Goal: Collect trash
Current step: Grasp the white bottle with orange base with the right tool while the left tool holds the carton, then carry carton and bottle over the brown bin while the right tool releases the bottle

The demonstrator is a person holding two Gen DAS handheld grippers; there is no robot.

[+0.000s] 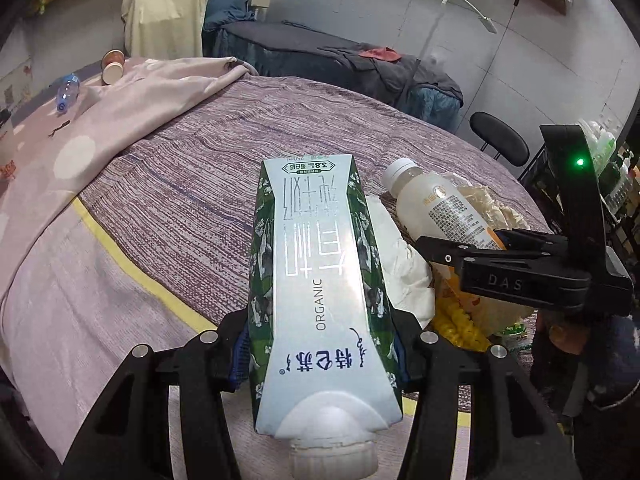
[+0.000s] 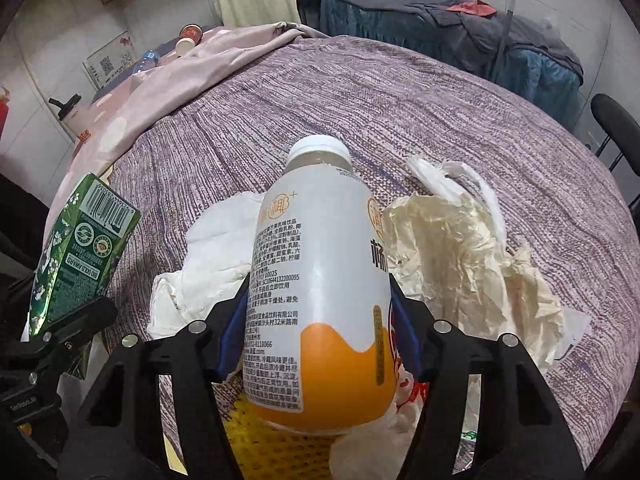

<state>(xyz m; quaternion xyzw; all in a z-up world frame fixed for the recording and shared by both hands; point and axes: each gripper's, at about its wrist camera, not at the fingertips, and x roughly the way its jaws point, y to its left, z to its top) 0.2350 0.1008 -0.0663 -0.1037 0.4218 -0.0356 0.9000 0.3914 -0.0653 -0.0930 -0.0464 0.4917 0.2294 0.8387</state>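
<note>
A green and white milk carton (image 1: pixel 316 264) fills the left wrist view, cap end nearest the camera. My left gripper (image 1: pixel 322 344) is shut on its sides and holds it above the purple bedspread (image 1: pixel 180 184). The carton (image 2: pixel 80 248) also shows at the left of the right wrist view. A white and orange drink bottle (image 2: pixel 320 280) lies between the blue pads (image 2: pixel 230 320) of my right gripper (image 2: pixel 318 324), which press on both of its sides. From the left wrist view, the right gripper (image 1: pixel 480 252) reaches in from the right onto the bottle (image 1: pixel 432 204).
Under and around the bottle lie crumpled white tissue (image 2: pixel 208 256), a creased cream paper bag (image 2: pixel 460 248) and yellow mesh (image 2: pixel 256 440). Far back on a pink blanket (image 1: pixel 132 108) are two paper cups (image 1: pixel 112 66) and a blue plastic bottle (image 1: pixel 67 94). A black chair (image 1: pixel 498 138) stands beyond the bed.
</note>
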